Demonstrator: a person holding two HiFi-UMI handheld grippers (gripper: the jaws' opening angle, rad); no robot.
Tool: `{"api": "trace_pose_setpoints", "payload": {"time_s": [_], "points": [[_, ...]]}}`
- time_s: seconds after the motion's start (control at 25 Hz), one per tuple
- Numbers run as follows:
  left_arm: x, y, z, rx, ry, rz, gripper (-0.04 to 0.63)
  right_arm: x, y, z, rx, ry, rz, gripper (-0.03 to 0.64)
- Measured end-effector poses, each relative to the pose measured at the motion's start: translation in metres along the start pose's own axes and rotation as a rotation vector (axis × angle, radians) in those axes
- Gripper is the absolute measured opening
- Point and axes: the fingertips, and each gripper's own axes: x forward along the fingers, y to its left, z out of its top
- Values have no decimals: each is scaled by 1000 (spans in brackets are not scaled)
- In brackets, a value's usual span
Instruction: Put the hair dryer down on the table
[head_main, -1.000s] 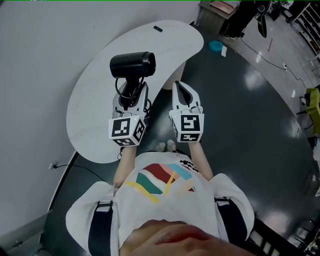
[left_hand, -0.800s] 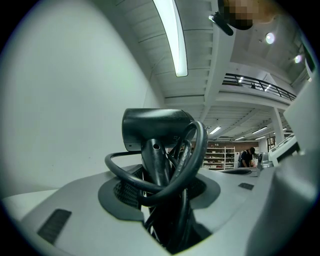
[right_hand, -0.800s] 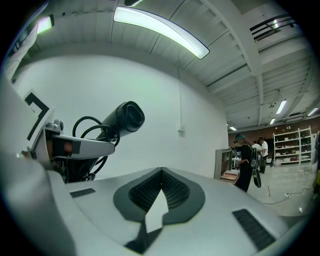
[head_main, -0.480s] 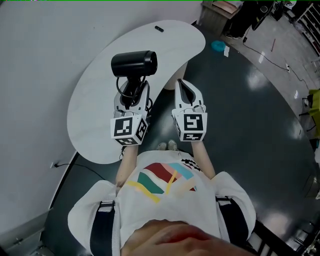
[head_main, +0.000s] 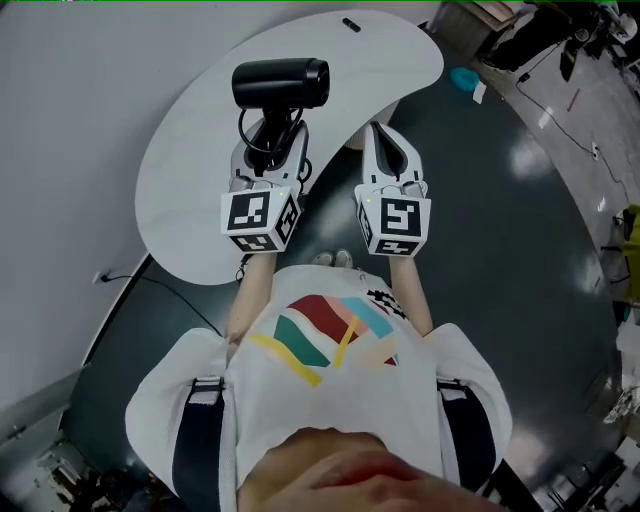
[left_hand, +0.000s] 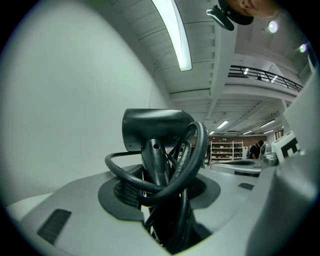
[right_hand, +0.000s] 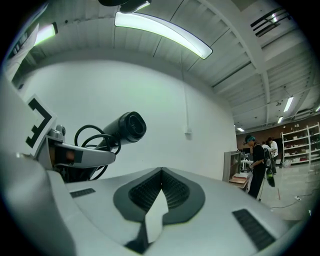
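Evidently the hair dryer hung upright over the white table, its handle and looped cord clenched in the left gripper jaws. The right gripper jaws were pressed together, empty. The dryer looked rigid, smooth and top-heavy, so the handle seemed the best place to hold it.

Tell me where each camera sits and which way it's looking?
Head view: on the person's head, looking steeply down at the white table; shows the person's shirt, forearms, left gripper and right gripper.
Left gripper view: rides the left gripper, looking along its jaws, which clamp the black hair dryer by its handle, cord looped around.
Right gripper view: rides the right gripper, jaws together and empty, facing a white wall; the left gripper shows at its left.
Shared: all three views show the hair dryer.
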Motion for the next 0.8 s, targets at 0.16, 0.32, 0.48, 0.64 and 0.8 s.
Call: {"api": "trace_pose_setpoints", "payload": {"time_s": [0.16,0.32,0.48,0.64,0.8], "points": [[-9,3,-3,-5,19,39,216,2,12,0,8,11,63,9],[-5,3,-4,11,4,57,217,14,18,-5,12,13,120,9],[-4,5,-4,39,-8,99,218,24,23,-9,16,10,179,9],[-1,7,-13,41,-4,147,218,33,25,-17,12,10,236,9],[-5,16,-20,30,-4,197,218,42,34,-23,11,14,292,11]]}}
